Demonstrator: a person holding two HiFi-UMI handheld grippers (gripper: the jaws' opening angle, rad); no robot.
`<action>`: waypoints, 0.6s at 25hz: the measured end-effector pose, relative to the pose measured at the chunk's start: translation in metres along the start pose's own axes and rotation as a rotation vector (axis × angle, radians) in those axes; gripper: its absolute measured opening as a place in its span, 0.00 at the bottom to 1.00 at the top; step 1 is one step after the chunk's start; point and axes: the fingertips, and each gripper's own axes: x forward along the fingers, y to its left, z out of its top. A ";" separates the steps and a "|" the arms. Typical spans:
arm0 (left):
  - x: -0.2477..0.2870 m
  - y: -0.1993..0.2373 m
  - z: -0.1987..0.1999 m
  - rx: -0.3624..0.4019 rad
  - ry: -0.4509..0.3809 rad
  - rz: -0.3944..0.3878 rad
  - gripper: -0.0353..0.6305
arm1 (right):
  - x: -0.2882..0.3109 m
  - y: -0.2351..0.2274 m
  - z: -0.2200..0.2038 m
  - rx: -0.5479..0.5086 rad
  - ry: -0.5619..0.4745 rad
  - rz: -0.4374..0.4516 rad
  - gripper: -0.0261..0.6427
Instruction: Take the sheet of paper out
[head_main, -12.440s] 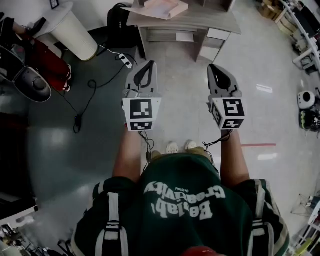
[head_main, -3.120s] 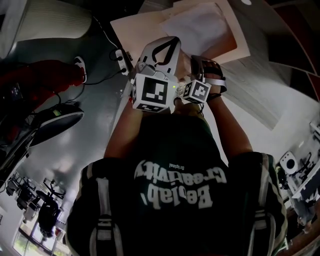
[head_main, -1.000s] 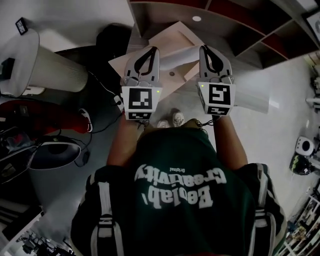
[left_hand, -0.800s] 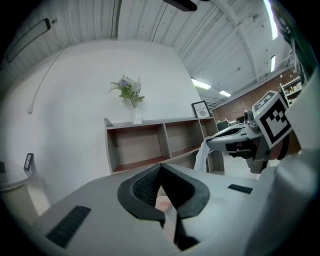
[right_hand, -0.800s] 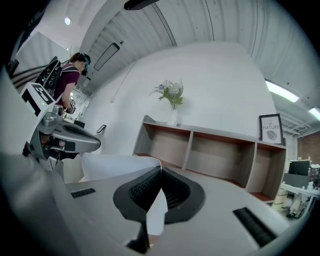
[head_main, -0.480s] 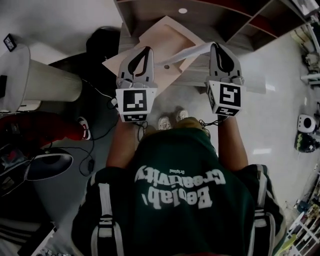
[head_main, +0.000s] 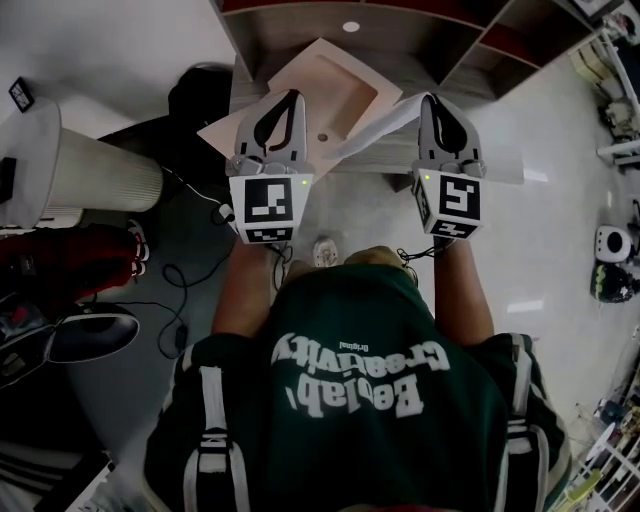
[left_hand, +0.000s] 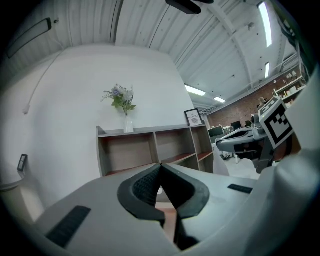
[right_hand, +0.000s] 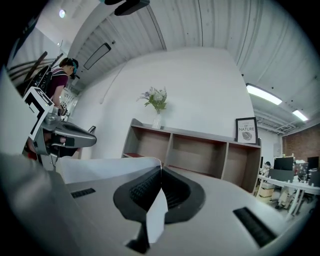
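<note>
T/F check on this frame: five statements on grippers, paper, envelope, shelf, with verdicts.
1. The right gripper is shut on the white sheet. True.
2. The left gripper has its jaws wide apart. False: its jaws are together.
3. A vase of flowers stands on top of the shelf unit. True.
4. The framed picture lies flat inside a shelf compartment. False: it stands upright on top of the shelf unit.
5. The pink envelope lies on the floor. False: it rests on the desk.
</note>
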 end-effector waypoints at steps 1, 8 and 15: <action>0.001 -0.006 0.001 -0.001 0.001 0.002 0.08 | -0.002 -0.003 -0.001 0.007 -0.003 0.005 0.09; -0.008 -0.060 0.035 -0.012 -0.005 0.005 0.08 | -0.041 -0.034 0.010 0.026 -0.012 0.048 0.09; -0.024 -0.123 0.039 -0.005 0.015 0.014 0.08 | -0.090 -0.064 -0.005 0.061 -0.028 0.091 0.09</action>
